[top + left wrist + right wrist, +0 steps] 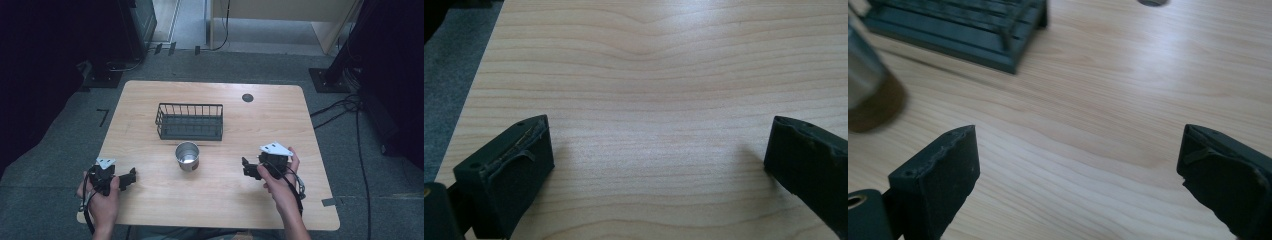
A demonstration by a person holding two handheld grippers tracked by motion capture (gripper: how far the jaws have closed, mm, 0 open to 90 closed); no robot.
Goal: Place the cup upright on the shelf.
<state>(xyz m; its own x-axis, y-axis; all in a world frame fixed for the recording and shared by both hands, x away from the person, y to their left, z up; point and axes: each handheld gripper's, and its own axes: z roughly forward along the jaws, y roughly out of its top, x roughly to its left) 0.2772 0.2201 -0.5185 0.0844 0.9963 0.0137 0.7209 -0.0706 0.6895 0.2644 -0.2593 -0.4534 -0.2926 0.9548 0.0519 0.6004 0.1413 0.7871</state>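
A small metal cup (187, 155) stands upright near the middle of the wooden table (150, 210), just in front of a black wire basket (190, 121). My left gripper (131, 178) rests low at the table's front left, held in a hand, jaws wide apart over bare wood (659, 150). At the right of the cup, my right gripper (246, 167) points toward it, open with nothing between its fingers (938, 172). In the right gripper view the cup (868, 85) is blurred at the left edge and the basket (963, 25) lies ahead.
A round dark grommet (247, 97) sits in the tabletop at the back right. Grey carpet surrounds the table, with cables (345, 107) on the floor at the right and dark equipment stands behind.
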